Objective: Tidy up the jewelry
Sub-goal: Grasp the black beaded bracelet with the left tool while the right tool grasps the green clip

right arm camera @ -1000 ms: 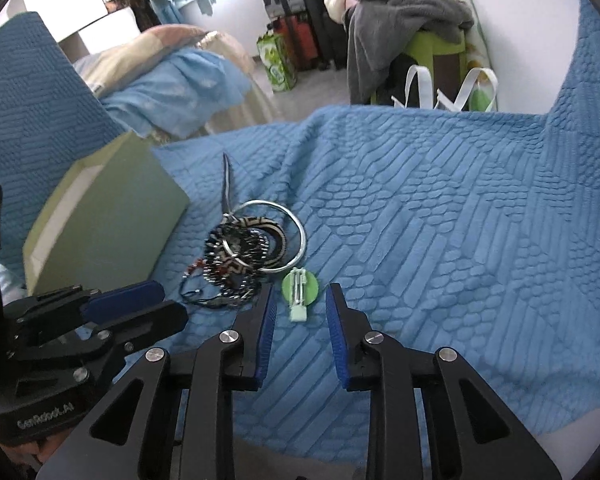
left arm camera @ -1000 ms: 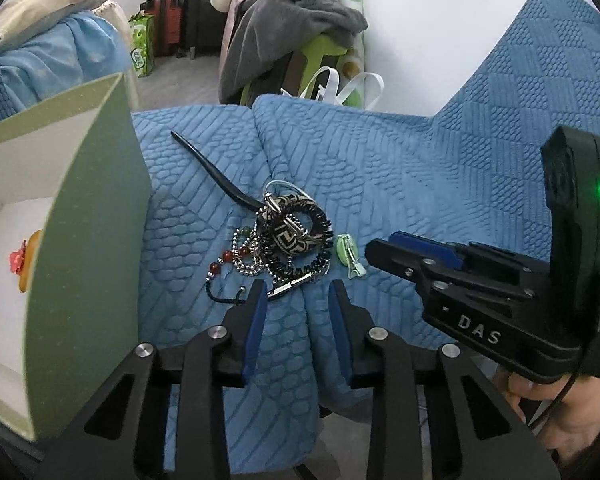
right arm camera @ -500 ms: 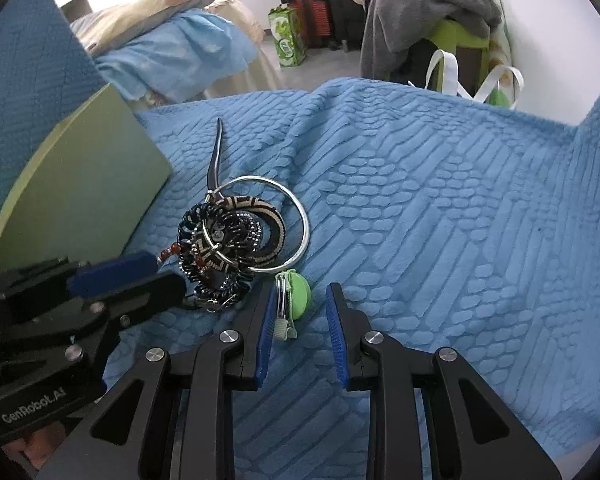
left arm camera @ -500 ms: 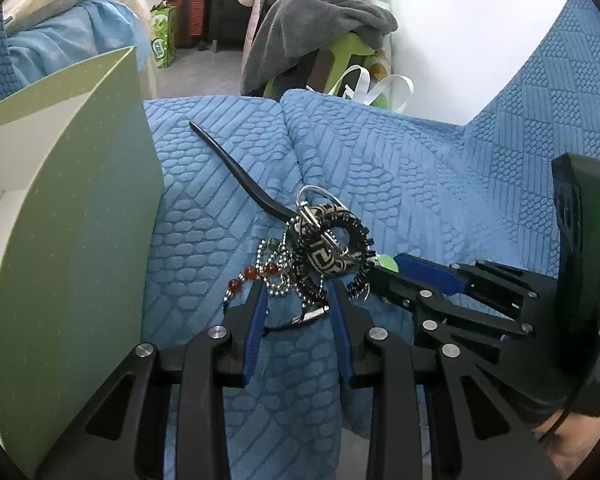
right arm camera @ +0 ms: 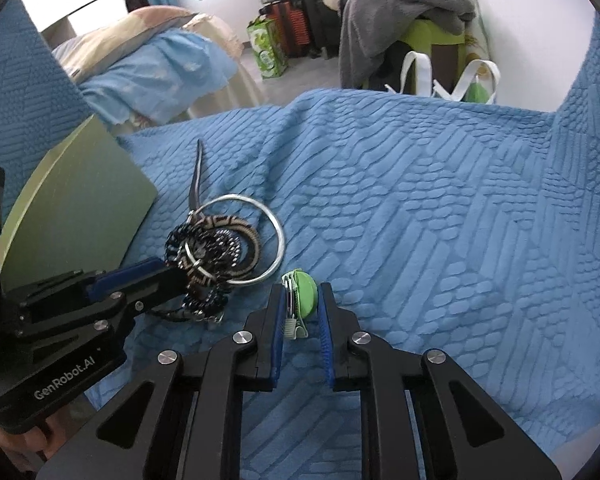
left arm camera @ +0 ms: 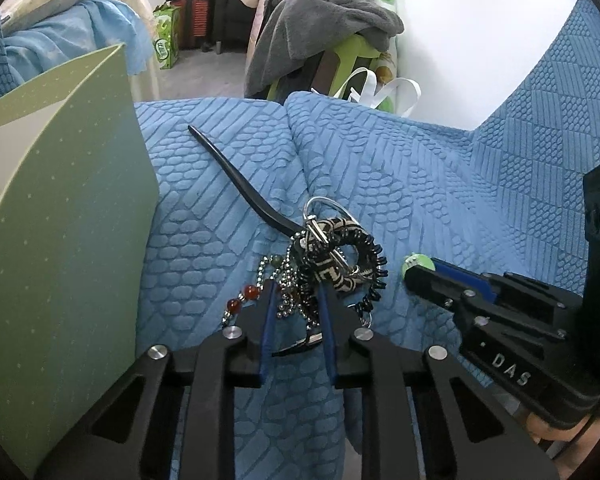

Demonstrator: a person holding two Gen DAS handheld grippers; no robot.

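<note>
Closing on a tangle of bracelets and bead chains (left arm camera: pixel 324 268) lying on the blue quilt (left arm camera: pixel 440 184), the left gripper (left arm camera: pixel 296 300) straddled the chains; the right gripper (right arm camera: pixel 300 300) was closing around a green hair clip (right arm camera: pixel 300 294) beside it. Lifting slowly should keep strands from snagging before reaching the green box (left arm camera: pixel 68 208).

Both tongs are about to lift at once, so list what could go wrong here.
1. The left tongs are closing on a tangled pile of bracelets; lifting may drag the silver ring and black stick along.
2. The right tongs are closing on the green clip, which is tilted and may slip.
</note>
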